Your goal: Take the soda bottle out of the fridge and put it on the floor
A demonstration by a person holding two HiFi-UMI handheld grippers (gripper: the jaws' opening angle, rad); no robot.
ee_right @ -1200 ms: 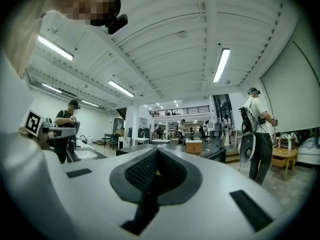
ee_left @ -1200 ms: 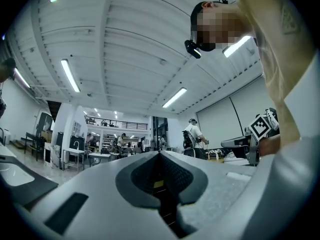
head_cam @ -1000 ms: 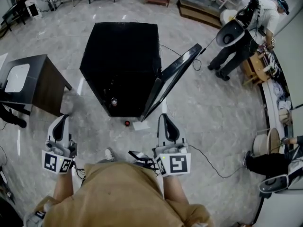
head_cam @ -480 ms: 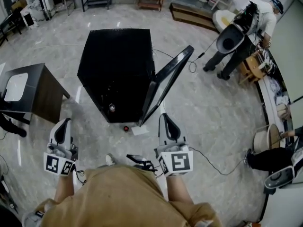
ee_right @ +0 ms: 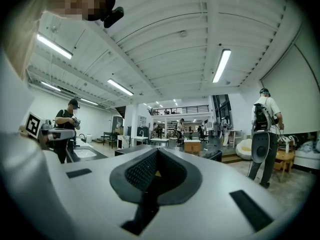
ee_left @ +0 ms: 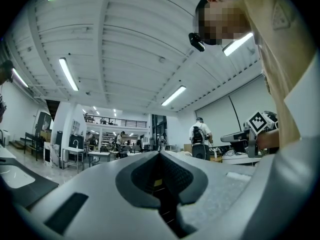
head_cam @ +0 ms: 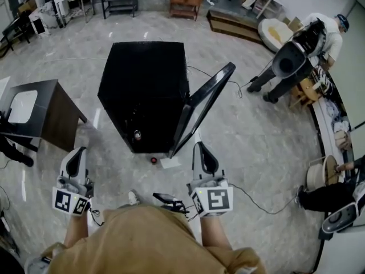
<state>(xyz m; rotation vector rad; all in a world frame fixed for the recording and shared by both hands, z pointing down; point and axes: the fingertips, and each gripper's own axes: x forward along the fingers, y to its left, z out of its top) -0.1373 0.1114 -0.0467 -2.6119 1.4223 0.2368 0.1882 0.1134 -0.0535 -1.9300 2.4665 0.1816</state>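
Observation:
The black fridge [head_cam: 145, 76] stands on the floor ahead of me, its door [head_cam: 203, 107] swung open to the right. A small bottle [head_cam: 137, 135] with a pale cap stands low in the fridge's open front. My left gripper [head_cam: 75, 153] is held near my body, left of the fridge and well short of it. My right gripper [head_cam: 200, 147] sits just below the door's lower edge. In each gripper view the jaws meet with nothing between them, for the left gripper [ee_left: 160, 155] and for the right gripper [ee_right: 157, 151] alike.
A small red thing [head_cam: 153, 160] and a white sheet [head_cam: 170, 163] lie on the floor before the fridge. A dark side table [head_cam: 43, 110] stands at the left. A cable [head_cam: 256, 201] trails on the right floor. A person with a backpack [head_cam: 296, 61] bends at the far right.
The head view has shifted slightly, so the fridge sits a little lower in the picture. Both grippers keep their places and stay shut.

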